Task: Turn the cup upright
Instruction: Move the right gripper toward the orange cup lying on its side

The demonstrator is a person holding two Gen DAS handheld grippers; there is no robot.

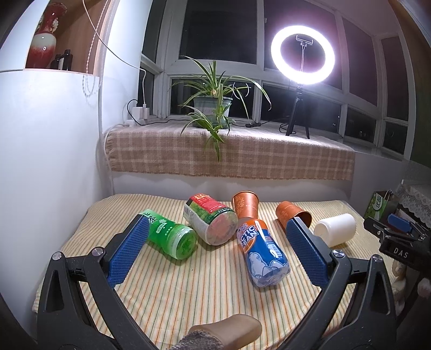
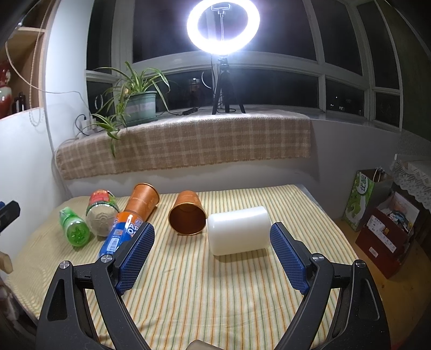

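Several cups lie on their sides on the striped cloth (image 1: 188, 290): a green cup (image 1: 172, 237), a red-green cup (image 1: 212, 220), a blue-orange cup (image 1: 261, 255), two copper cups (image 1: 246, 204) (image 1: 292, 215) and a white cup (image 1: 335, 228). My left gripper (image 1: 216, 234) is open above the cloth, with the lying cups ahead between its pads. My right gripper (image 2: 211, 238) is open and empty, close in front of the white cup (image 2: 238, 233). The copper cup (image 2: 187, 216) lies with its mouth toward it.
A plaid-covered window ledge (image 2: 188, 142) holds a potted plant (image 2: 134, 105) and a ring light on a tripod (image 2: 223, 24). A white wall (image 1: 54, 161) is at the left. Bags and boxes (image 2: 377, 215) stand on the floor at the right.
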